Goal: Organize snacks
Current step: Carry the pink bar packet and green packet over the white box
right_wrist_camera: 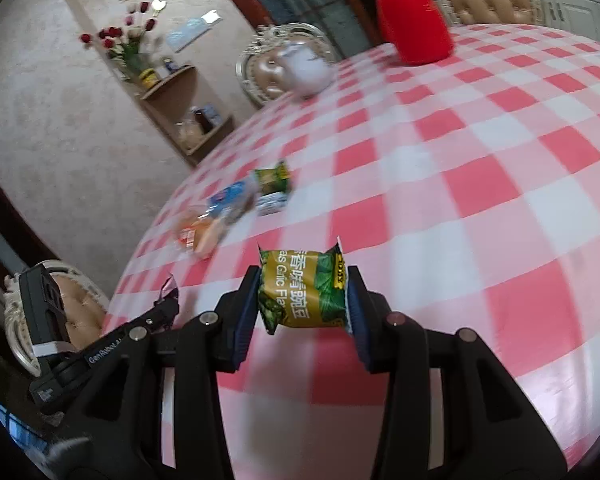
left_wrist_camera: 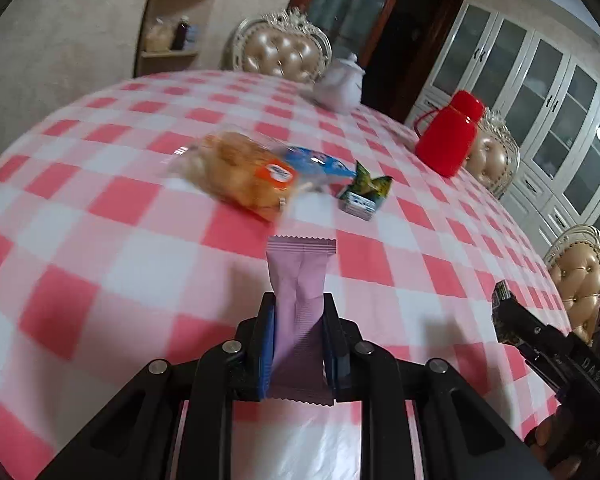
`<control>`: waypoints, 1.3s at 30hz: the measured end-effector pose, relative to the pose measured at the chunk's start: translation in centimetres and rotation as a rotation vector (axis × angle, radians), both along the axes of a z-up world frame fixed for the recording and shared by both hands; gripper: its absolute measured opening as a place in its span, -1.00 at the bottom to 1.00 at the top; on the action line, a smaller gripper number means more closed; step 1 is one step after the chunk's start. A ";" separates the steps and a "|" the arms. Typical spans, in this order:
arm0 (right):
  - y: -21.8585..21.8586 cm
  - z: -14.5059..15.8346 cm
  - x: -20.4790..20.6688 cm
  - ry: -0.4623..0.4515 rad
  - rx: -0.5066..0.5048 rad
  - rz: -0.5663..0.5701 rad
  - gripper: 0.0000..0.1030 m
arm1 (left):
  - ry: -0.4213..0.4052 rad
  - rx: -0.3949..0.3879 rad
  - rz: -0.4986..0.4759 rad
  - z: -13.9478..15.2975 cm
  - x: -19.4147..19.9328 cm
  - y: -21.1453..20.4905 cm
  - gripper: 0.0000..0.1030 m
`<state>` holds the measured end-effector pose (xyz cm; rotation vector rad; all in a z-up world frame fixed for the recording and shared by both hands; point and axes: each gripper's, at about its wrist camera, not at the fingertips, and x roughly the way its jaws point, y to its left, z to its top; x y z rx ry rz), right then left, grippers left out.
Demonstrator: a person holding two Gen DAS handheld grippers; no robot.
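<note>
My left gripper (left_wrist_camera: 299,308) is shut on a long purple snack packet (left_wrist_camera: 300,280) and holds it above the checked tablecloth. My right gripper (right_wrist_camera: 303,288) is shut on a green pea snack packet (right_wrist_camera: 303,290), also held above the table. Beyond them lies a group of snacks: a clear bag of orange pastry (left_wrist_camera: 240,174) (right_wrist_camera: 200,232), a blue packet (left_wrist_camera: 320,162) (right_wrist_camera: 230,196) and a small green packet (left_wrist_camera: 364,192) (right_wrist_camera: 274,186). The right gripper shows at the left wrist view's right edge (left_wrist_camera: 540,340); the left gripper shows at the right wrist view's lower left (right_wrist_camera: 100,340).
A red thermos (left_wrist_camera: 448,132) (right_wrist_camera: 412,16) and a white teapot (left_wrist_camera: 340,84) (right_wrist_camera: 306,68) stand at the table's far side. Padded chairs (left_wrist_camera: 284,48) ring the pink-checked table (left_wrist_camera: 100,220). A corner shelf (right_wrist_camera: 188,120) and glass cabinets (left_wrist_camera: 540,80) line the walls.
</note>
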<state>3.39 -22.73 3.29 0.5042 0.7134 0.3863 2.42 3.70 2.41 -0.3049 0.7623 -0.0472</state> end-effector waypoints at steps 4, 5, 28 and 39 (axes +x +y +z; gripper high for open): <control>3.2 0.2 -1.3 -0.010 -0.026 0.059 -0.12 | -0.036 0.019 0.058 0.3 -2.4 1.3 -0.58; 4.2 0.4 -1.7 -0.016 -0.039 0.080 -0.12 | -0.044 0.032 0.071 0.5 -2.8 1.6 -0.58; 26.3 1.8 -8.6 -0.135 -0.104 0.604 -0.11 | -0.165 0.169 0.337 4.5 -22.1 14.6 -0.57; 33.1 1.5 -15.3 -0.172 -0.117 0.947 -0.11 | -0.075 0.247 0.450 2.4 -29.0 20.3 -0.57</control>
